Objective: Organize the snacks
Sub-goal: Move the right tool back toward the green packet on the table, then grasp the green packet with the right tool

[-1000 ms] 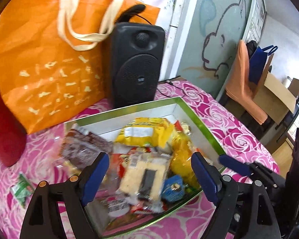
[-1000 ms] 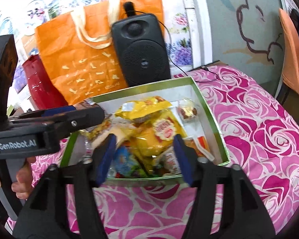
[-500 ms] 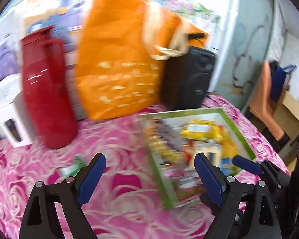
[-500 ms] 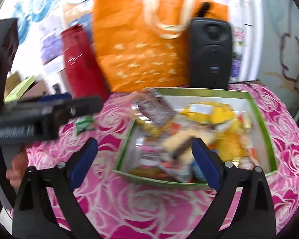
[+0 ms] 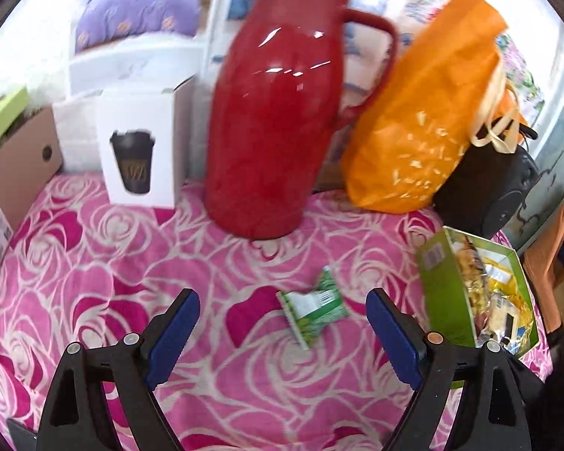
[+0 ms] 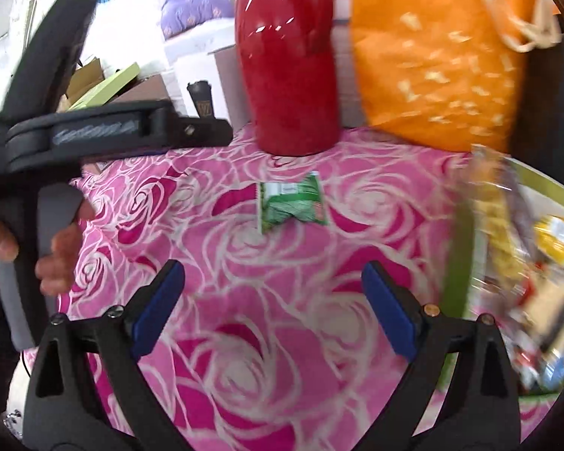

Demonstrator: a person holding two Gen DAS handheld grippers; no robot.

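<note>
Nearest in the left wrist view, the left gripper [image 5: 282, 332] sits at the bottom of the frame with its blue-padded fingers [image 5: 173, 332] spread wide and nothing between them. Just beyond the gap, slightly right of centre, a small green snack packet [image 5: 312, 308] lies flat on the pink rose-patterned counter [image 5: 94, 263], apart from both pads. At the right edge stands a green box [image 5: 447, 293] filled with mixed snacks, close to the right-hand finger.

In the right wrist view, the right gripper [image 6: 272, 310] is likewise released, its fingers [image 6: 158, 306] wide apart over bare counter [image 6: 282, 338]. The same snack packet [image 6: 291, 206] lies farther up, near the middle of the frame, well clear of the pads. The green box [image 6: 458, 263] shows blurred at the right edge. At the left of the frame a hand [image 6: 52, 259] holds the handle of the left gripper's black body [image 6: 94, 131].

Farther back, a tall red jug [image 5: 278, 120] stands upright at the centre top of the left view, with a white carton [image 5: 139, 143] printed with a dark cup to its left and an orange bag [image 5: 428, 112] to its right. A black speaker [image 5: 485, 195] sits partly behind the bag at the far right.
</note>
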